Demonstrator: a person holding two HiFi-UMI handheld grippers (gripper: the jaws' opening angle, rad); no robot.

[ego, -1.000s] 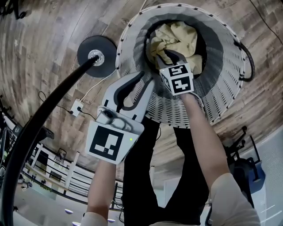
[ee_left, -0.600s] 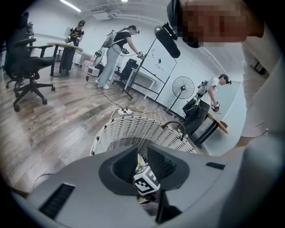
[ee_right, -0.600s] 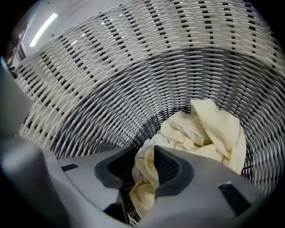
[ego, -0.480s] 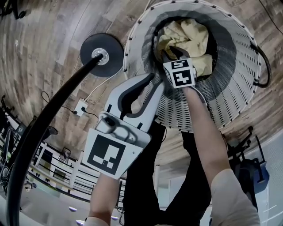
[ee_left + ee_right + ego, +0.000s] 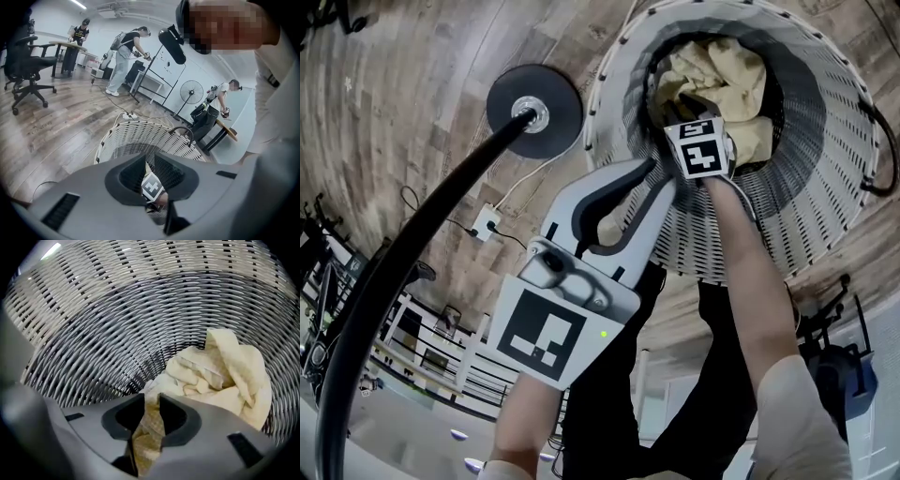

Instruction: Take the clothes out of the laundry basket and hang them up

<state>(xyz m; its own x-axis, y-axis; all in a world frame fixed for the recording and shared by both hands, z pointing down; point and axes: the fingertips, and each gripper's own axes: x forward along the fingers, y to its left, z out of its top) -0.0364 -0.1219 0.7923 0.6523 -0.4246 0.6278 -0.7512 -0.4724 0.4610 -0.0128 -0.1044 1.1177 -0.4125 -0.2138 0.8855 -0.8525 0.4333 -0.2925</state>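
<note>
Right gripper view — crumpled cloth (image 5: 225, 376) w/in woven basket (image 5: 117, 310).

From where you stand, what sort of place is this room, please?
Probably a shared lab or office workroom, not a home: an office chair on wood-look floor, a pedestal fan, and other people working at tables.

In the head view, the fingertips of the right gripper (image 5: 151, 401), whose jaws have just been closing with the yellow cloth (image 5: 220, 376) between them, are hidden under its marker cube (image 5: 703, 150). Behind its fingers the cloth's end is covered by the gripper's body. Beyond the fingers of the left gripper (image 5: 149, 159), whose empty jaws have also just been closing, the near wall of the basket (image 5: 140, 136) is blocked.
</note>
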